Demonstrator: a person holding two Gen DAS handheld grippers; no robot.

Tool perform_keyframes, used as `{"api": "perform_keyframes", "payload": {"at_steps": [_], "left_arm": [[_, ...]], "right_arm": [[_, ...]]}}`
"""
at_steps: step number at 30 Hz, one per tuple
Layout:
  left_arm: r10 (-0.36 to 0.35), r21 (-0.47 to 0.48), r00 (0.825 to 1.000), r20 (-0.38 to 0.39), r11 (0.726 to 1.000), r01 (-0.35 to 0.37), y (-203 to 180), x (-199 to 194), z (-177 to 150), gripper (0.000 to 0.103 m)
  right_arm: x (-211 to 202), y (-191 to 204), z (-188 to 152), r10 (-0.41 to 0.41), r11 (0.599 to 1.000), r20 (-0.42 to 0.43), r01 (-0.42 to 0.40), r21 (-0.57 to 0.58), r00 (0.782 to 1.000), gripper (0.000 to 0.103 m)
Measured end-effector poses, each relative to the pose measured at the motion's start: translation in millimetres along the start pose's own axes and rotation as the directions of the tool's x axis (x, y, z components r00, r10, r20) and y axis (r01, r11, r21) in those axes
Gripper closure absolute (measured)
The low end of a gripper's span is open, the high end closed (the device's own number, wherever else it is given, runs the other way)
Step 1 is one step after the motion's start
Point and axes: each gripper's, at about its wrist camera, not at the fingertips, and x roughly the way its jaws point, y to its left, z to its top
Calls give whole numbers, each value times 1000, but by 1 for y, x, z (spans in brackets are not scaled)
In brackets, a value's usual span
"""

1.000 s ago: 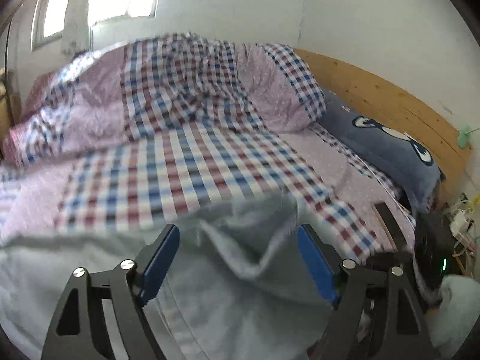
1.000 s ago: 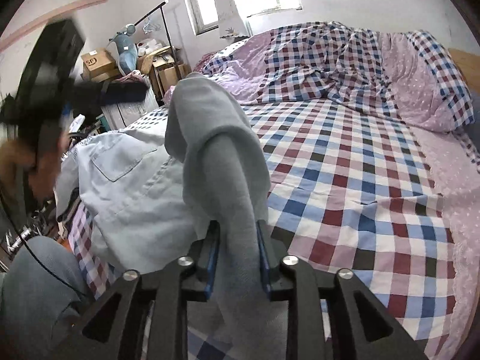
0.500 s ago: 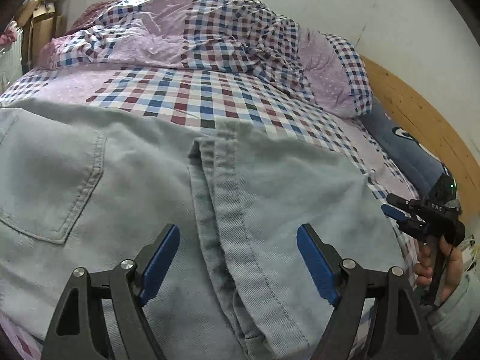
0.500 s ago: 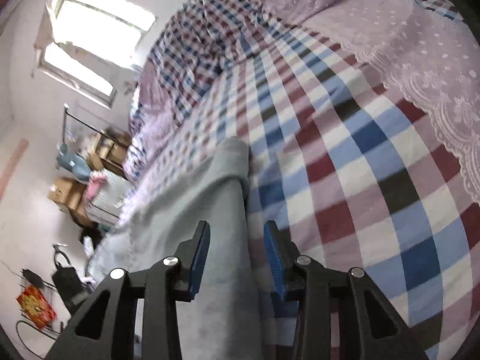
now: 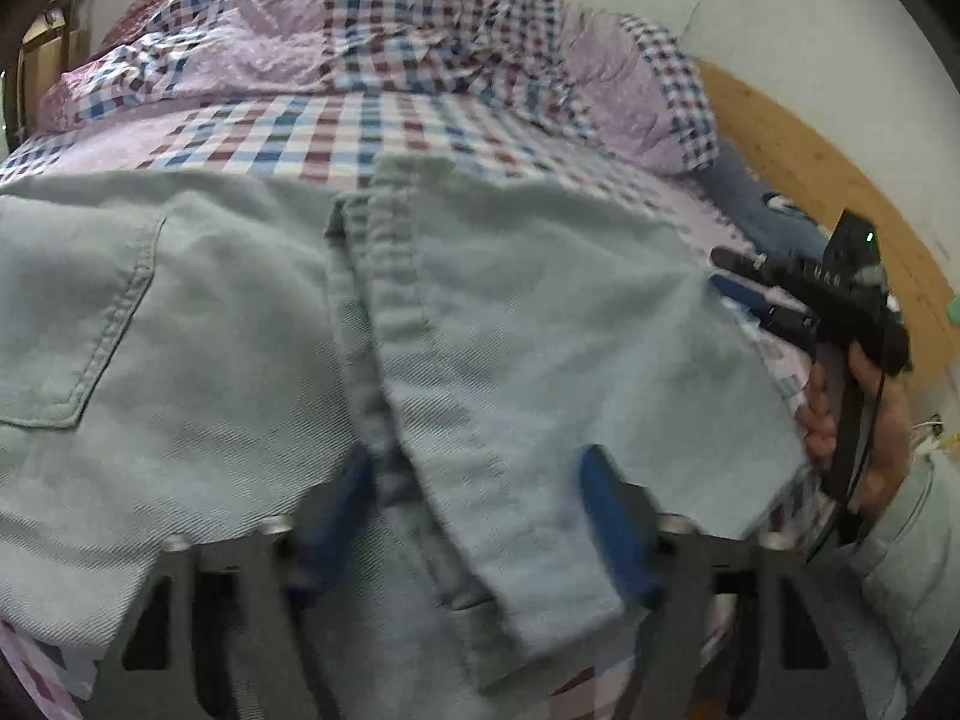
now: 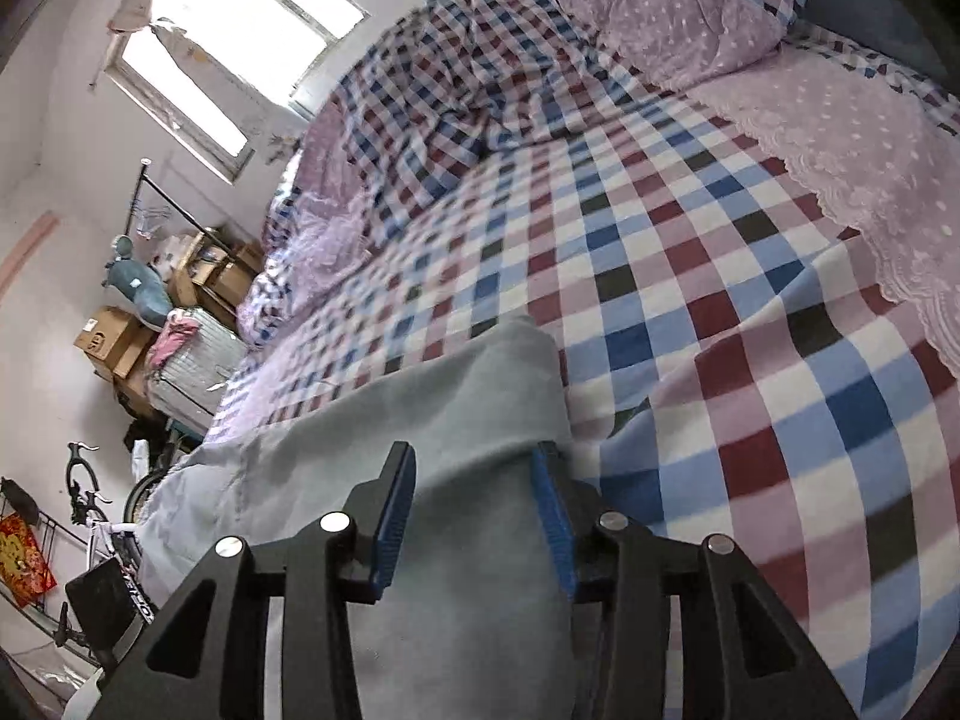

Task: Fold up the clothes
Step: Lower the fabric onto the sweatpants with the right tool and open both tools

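The pale denim jeans (image 5: 510, 324) now lie doubled over on the checked bed (image 6: 690, 276). The right gripper (image 6: 474, 516) has let go, its fingers apart around the fold; the left gripper (image 5: 474, 516) stays wide open. One fold looks laid.

Pale blue denim jeans (image 5: 252, 330) lie spread on the checked bedsheet (image 6: 690, 276), one leg folded over the middle. A rumpled checked quilt (image 5: 372, 42) sits behind them. The wooden headboard (image 5: 810, 180) stands to the right, cardboard boxes (image 6: 114, 339) left of the bed.
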Motion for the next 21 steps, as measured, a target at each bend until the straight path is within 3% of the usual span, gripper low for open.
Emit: {"api": "perform_keyframes", "payload": {"at_steps": [2, 3, 4, 7, 9, 12, 14, 16, 18, 21], "left_arm": [[-3, -7, 1000, -9, 1000, 3, 3, 0, -1, 49], [-3, -7, 1000, -21, 1000, 3, 3, 0, -2, 51], [-2, -10, 999, -33, 1000, 2, 4, 1, -2, 51], [1, -18, 999, -39, 1000, -2, 5, -1, -3, 51], [1, -18, 1000, -25, 1000, -1, 6, -6, -3, 51], [2, -22, 999, 37, 1000, -1, 10, -22, 0, 51], [-35, -40, 992, 120, 998, 41, 14, -39, 5, 43], [-68, -62, 974, 215, 995, 83, 17, -51, 12, 16], [-60, -80, 965, 256, 993, 83, 14, -49, 30, 16], [-31, -105, 960, 279, 993, 62, 6, -38, 61, 16]], "right_arm": [[8, -4, 3, -28, 1000, -15, 28, 3, 1000, 65], [11, -6, 4, -72, 997, -27, 72, 3, 997, 82], [13, -10, 3, -109, 994, -41, 110, 17, 993, 91], [12, -3, 2, -181, 983, -43, 181, 4, 983, 90], [6, 12, 2, -210, 977, -7, 210, -43, 978, 85], [-7, 40, 4, -234, 961, 74, 242, -135, 969, 85], [-12, 59, 5, -207, 955, 127, 229, -190, 970, 80], [-14, 78, 4, -186, 944, 166, 223, -241, 968, 58], [-10, 98, 0, -174, 929, 195, 227, -291, 965, 49], [2, 108, 1, -194, 924, 198, 247, -293, 961, 47]]}}
